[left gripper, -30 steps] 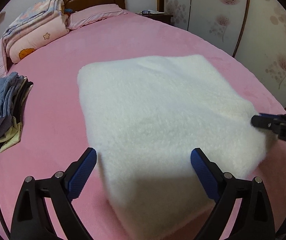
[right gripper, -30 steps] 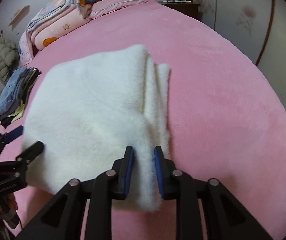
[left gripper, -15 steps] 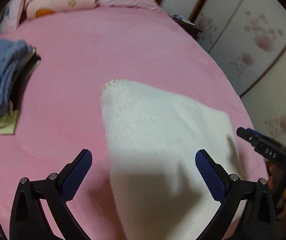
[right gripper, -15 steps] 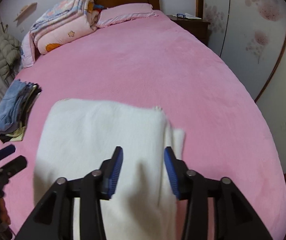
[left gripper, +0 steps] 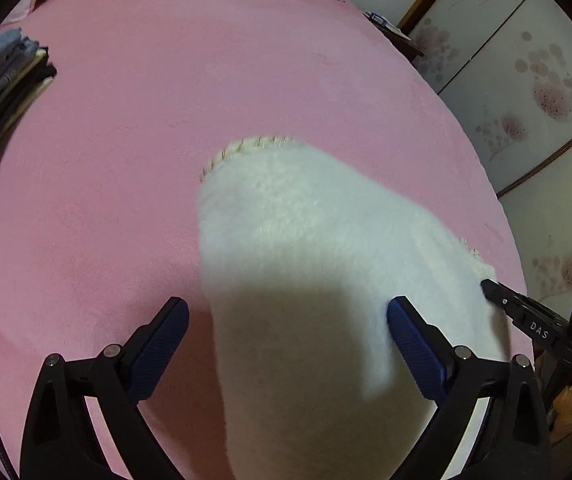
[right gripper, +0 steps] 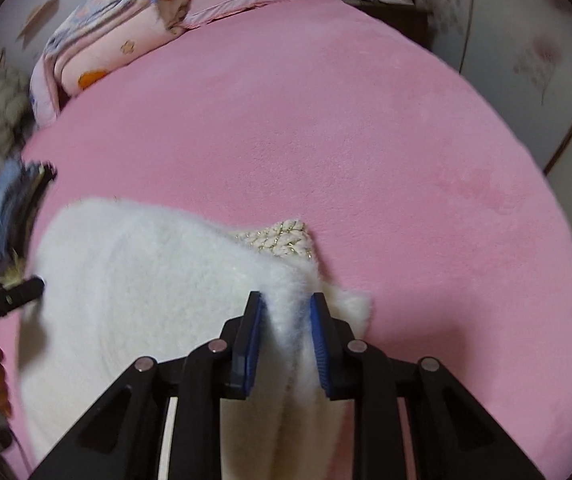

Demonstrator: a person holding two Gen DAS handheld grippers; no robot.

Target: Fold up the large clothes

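Right wrist view: the right gripper [right gripper: 286, 320] has just been closing, its jaws now pinching the white fleece garment [right gripper: 145, 280] at its near right edge. The left gripper [left gripper: 288, 338] stands wide open, the garment between its fingers, ungripped. The garment lies folded on the pink bed [left gripper: 205, 80]; judged partly done, with further folds remaining.

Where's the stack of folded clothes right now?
In both wrist views the stack of folded clothes lies at the pink bed's left edge, left of the white fleece garment.
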